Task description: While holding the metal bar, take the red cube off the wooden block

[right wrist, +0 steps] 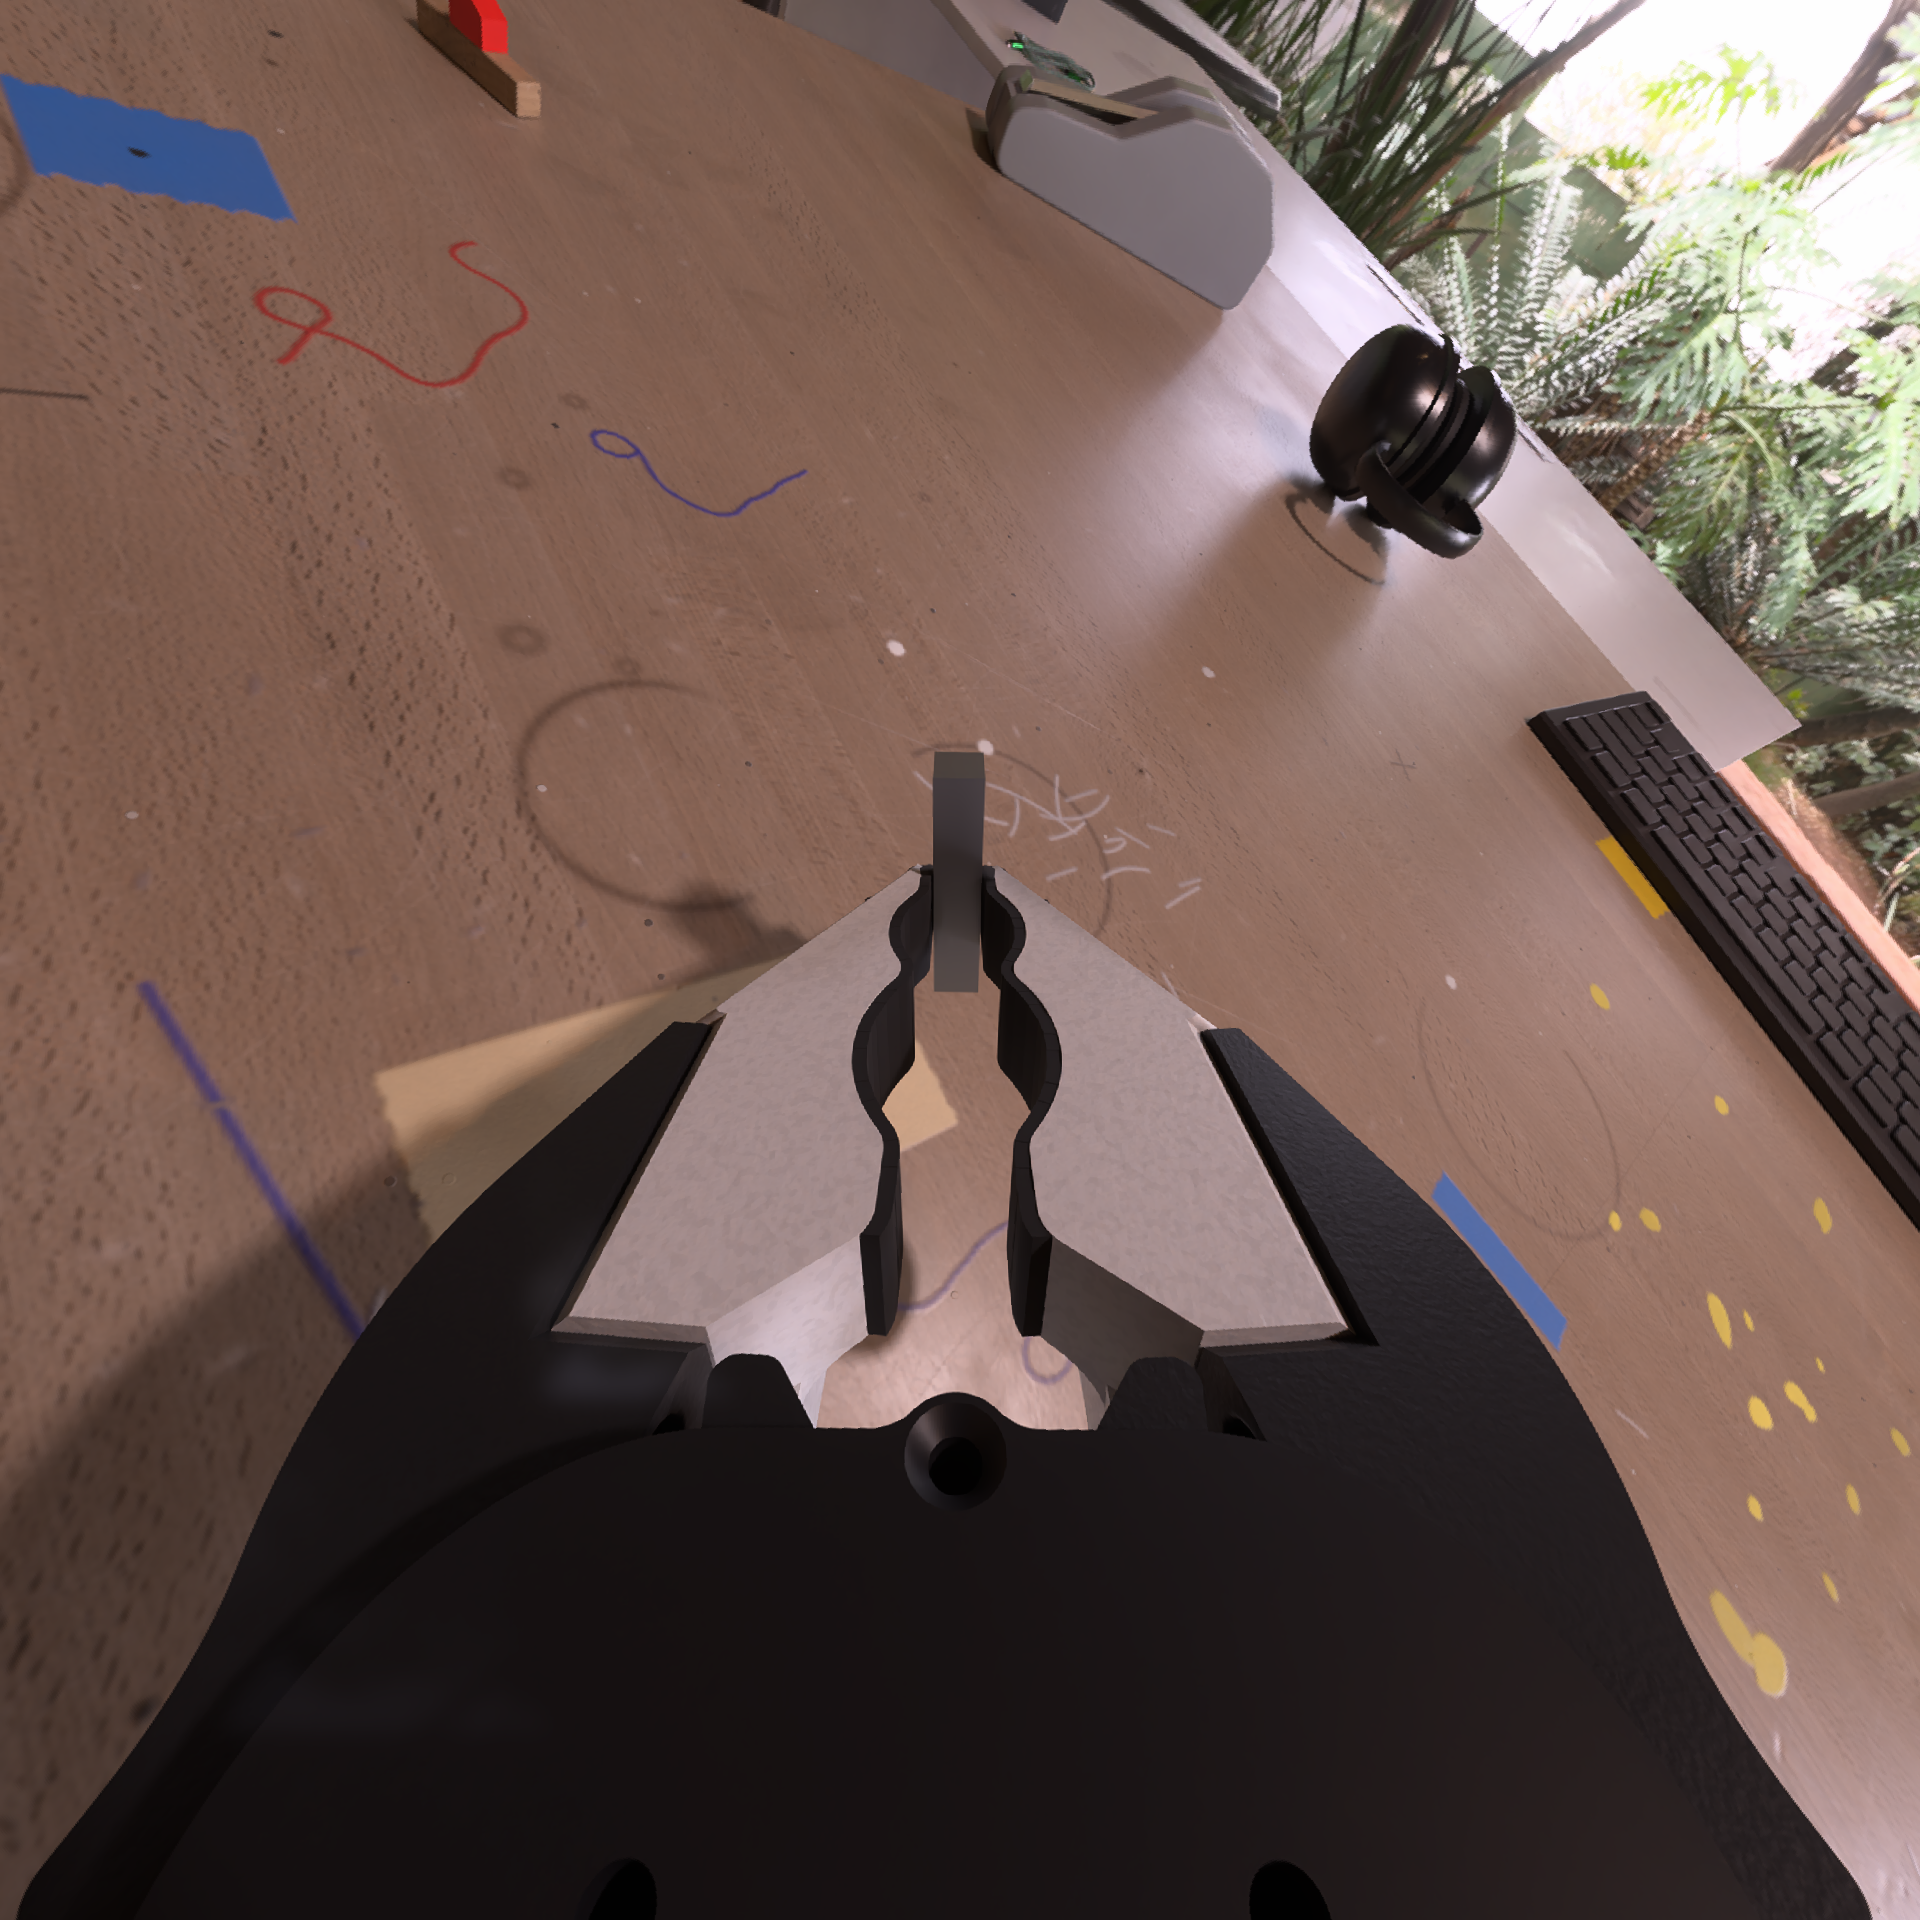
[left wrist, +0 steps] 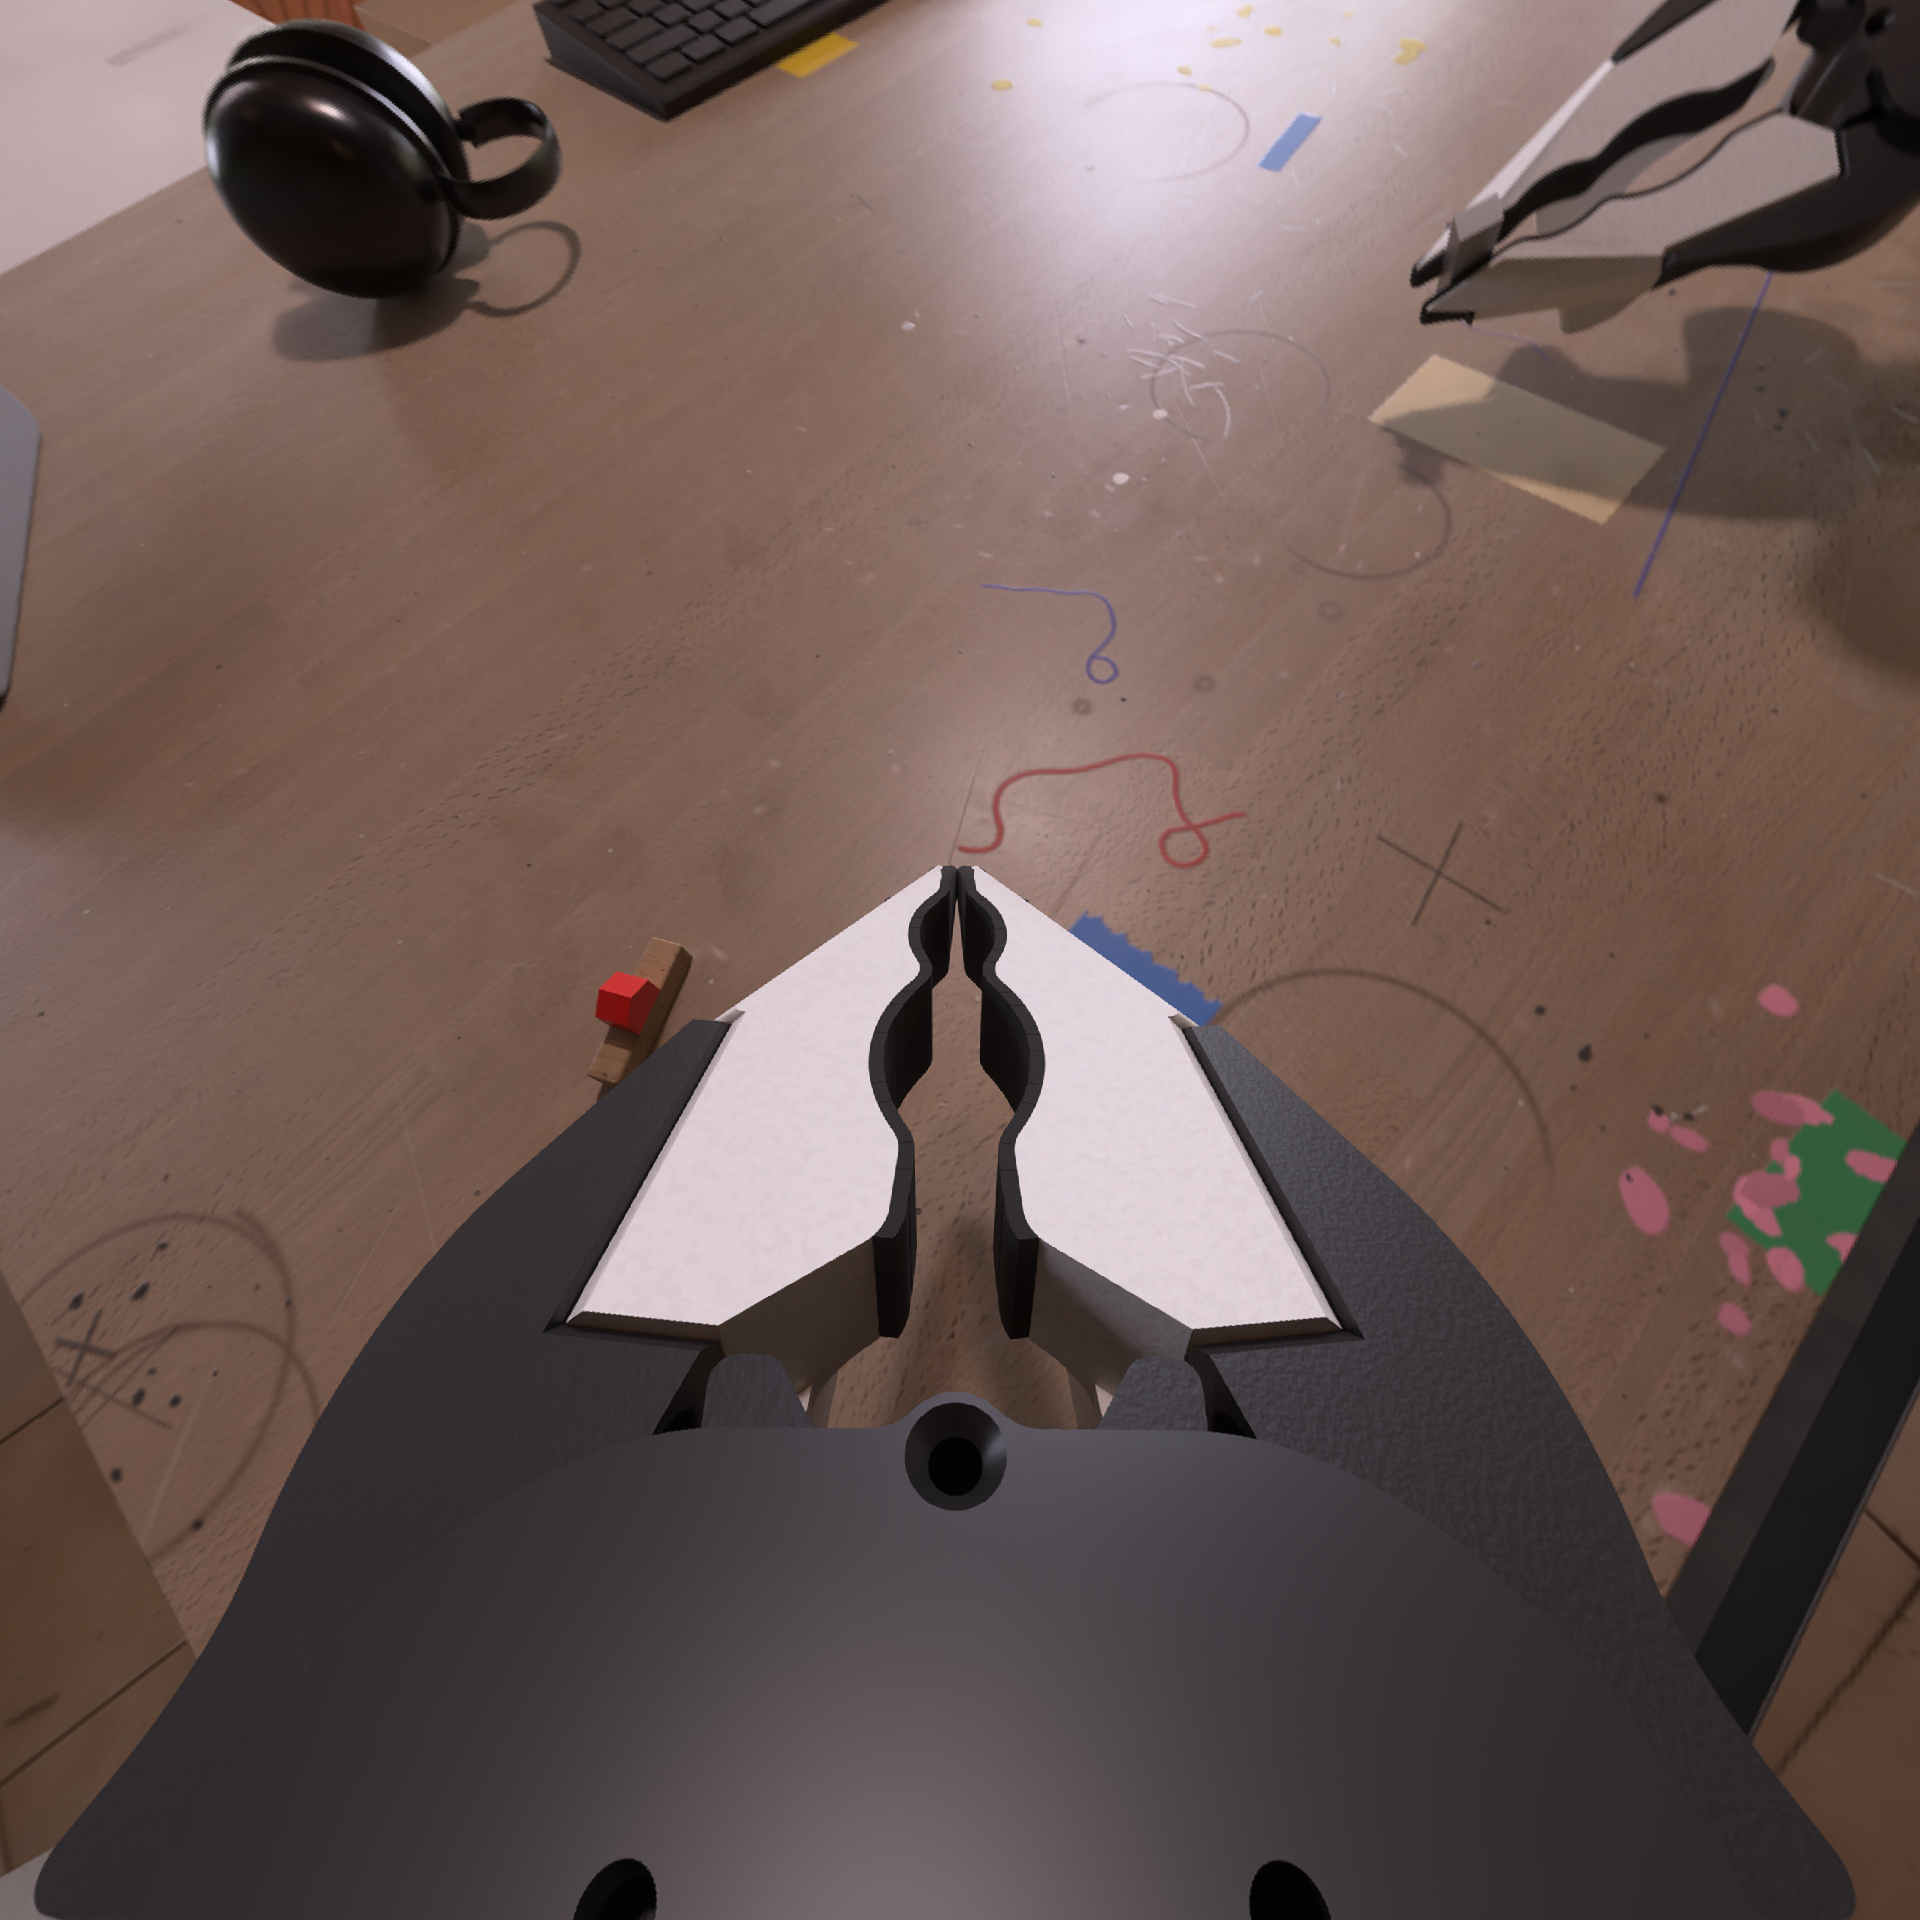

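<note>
Two grippers work above one scuffed brown table [left wrist: 520, 644]. Nearest, the left gripper [left wrist: 955, 873] hangs with its fingertips pressed together, holding nothing. Just to its left, one red cube [left wrist: 623, 1000] sits on one wooden block [left wrist: 636, 1020] lying flat on the table. Farther off, the right gripper [right wrist: 954, 878] clamps one grey metal bar [right wrist: 957, 831] between its fingertips, clear of the surface. Beyond lie one black headphone case [left wrist: 332, 166] and one black keyboard [left wrist: 686, 42].
</note>
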Motion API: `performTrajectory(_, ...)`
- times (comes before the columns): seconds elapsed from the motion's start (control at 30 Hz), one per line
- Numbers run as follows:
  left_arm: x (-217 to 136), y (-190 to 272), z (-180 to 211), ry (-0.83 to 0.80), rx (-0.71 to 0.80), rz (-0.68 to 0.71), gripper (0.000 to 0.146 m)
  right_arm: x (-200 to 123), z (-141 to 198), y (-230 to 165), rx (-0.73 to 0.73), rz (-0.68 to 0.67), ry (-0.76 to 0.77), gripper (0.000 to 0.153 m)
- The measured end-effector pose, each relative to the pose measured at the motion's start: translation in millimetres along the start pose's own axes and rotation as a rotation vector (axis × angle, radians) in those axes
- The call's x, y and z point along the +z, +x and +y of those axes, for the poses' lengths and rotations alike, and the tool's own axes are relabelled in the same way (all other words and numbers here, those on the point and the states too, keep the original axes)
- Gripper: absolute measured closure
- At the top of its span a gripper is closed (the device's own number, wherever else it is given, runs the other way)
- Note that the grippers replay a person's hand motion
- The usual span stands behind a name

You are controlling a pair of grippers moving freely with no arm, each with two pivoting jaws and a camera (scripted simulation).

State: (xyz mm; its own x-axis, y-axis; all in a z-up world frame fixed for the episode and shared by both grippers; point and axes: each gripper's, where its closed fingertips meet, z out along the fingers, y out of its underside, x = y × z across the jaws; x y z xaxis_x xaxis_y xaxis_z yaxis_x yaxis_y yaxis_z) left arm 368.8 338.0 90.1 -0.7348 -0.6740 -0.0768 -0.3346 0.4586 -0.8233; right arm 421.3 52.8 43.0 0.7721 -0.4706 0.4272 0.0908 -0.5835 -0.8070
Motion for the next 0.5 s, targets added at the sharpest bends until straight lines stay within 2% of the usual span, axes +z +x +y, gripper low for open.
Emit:
performTrajectory(0.1,-5,-8,-6,-0.026,-0.015,-0.029,0.143,-1,-3,2,0.014,0.005,0.023,0.145)
performTrajectory(0.17,-14,-21,-11,-0.105,0.016,-0.076,0.130,-4,-5,4,0.031,0.010,0.047,0.145)
performTrajectory(0.23,-25,-37,-20,-0.165,0.062,-0.137,0.123,-6,-8,6,0.042,0.021,0.071,0.145)
performTrajectory(0.33,-27,-44,-26,-0.277,0.131,-0.084,0.127,-9,-11,8,0.048,0.034,0.101,0.145)
performTrajectory(0.4,-20,-44,-17,-0.417,0.205,-0.012,0.137,-10,-12,8,0.050,0.029,0.115,0.145)
performTrajectory(0.5,-9,-50,-4,-0.608,0.271,0.017,0.140,-12,-13,10,0.058,0.039,0.128,0.145)
